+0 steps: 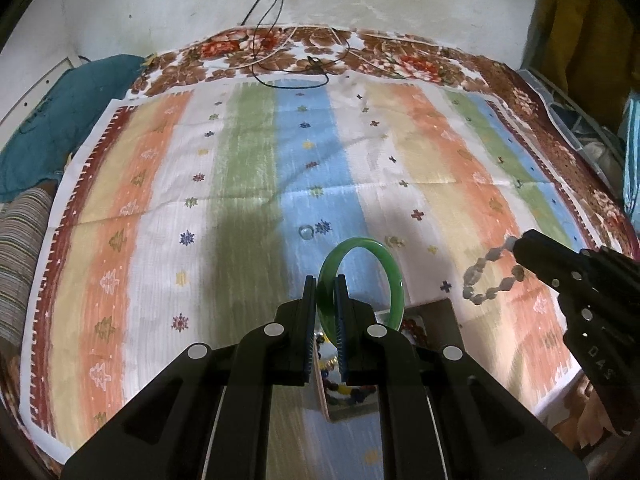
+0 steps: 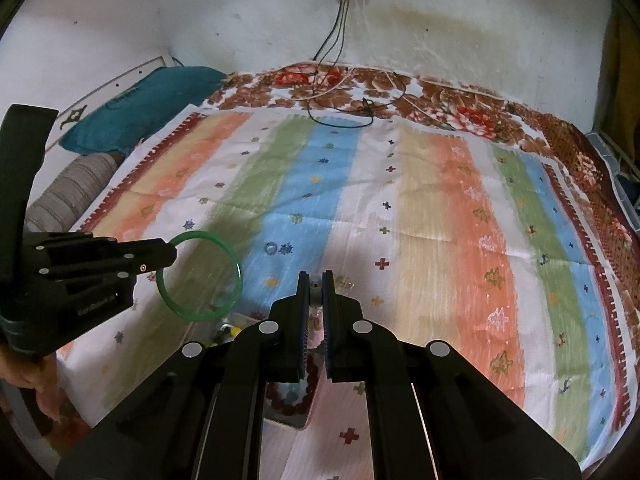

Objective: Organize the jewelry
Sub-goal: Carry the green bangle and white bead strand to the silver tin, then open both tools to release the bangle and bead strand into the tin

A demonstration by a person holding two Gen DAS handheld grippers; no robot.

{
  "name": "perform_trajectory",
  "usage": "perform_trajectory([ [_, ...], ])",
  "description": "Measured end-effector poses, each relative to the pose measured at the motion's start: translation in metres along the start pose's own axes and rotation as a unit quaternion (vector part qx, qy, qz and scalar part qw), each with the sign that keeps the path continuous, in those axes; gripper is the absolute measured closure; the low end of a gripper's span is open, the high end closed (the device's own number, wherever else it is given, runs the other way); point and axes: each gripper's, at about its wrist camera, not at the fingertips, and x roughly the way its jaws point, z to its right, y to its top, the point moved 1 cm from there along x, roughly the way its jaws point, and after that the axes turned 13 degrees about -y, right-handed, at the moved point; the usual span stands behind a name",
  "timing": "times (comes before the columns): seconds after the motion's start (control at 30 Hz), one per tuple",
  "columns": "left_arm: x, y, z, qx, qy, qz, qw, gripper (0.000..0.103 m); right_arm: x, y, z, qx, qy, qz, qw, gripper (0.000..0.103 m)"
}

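My left gripper (image 1: 325, 280) is shut on a green bangle (image 1: 390, 276) and holds it upright above the striped cloth; it also shows in the right wrist view (image 2: 200, 312), held by the left gripper (image 2: 172, 254). My right gripper (image 2: 316, 278) is shut on a pale beaded bracelet (image 2: 317, 320), mostly hidden between the fingers. In the left wrist view the bracelet (image 1: 486, 278) hangs from the right gripper (image 1: 514, 246). A jewelry box (image 1: 436, 312) with coloured beads lies under both grippers. A small clear ring (image 1: 306, 232) lies on the blue stripe.
A striped cloth (image 1: 240, 180) covers a floral blanket (image 1: 400, 56) on the bed. Cables (image 1: 280, 68) lie at the far edge by the wall. A teal pillow (image 1: 60, 120) and a striped bolster (image 1: 20, 264) sit at the left.
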Motion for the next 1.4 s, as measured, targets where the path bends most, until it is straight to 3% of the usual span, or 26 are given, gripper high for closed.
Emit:
perform_trajectory([
  [0.63, -0.010, -0.028, 0.016, -0.003, -0.012, -0.013, 0.9998, 0.093, -0.008, -0.022, -0.012, -0.005, 0.033, -0.020, 0.999, 0.096],
  [0.8, 0.001, -0.030, 0.006, -0.012, 0.001, -0.034, 0.9994, 0.083, 0.000, -0.024, -0.009, -0.002, 0.028, -0.040, 0.999, 0.095],
  [0.83, 0.001, -0.029, 0.003, -0.016, 0.002, -0.032, 0.9993, 0.082, 0.001, -0.024, -0.008, 0.001, 0.027, -0.043, 0.999, 0.091],
  [0.87, 0.001, -0.028, 0.000, -0.020, 0.003, -0.031, 0.9993, 0.081, 0.002, -0.024, -0.006, 0.004, 0.026, -0.043, 0.999, 0.077],
  [0.93, 0.001, -0.027, -0.003, -0.027, 0.004, -0.028, 0.9992, 0.078, 0.003, -0.023, -0.004, 0.009, 0.024, -0.043, 0.999, 0.066],
  [1.13, 0.007, -0.021, -0.010, -0.032, 0.014, -0.027, 0.9990, 0.065, 0.011, -0.019, 0.000, 0.014, 0.018, -0.050, 0.998, 0.065],
  [1.4, 0.022, -0.005, -0.030, -0.057, 0.034, -0.023, 0.9975, 0.050, 0.031, -0.013, 0.005, 0.017, 0.005, -0.063, 0.998, 0.053],
])
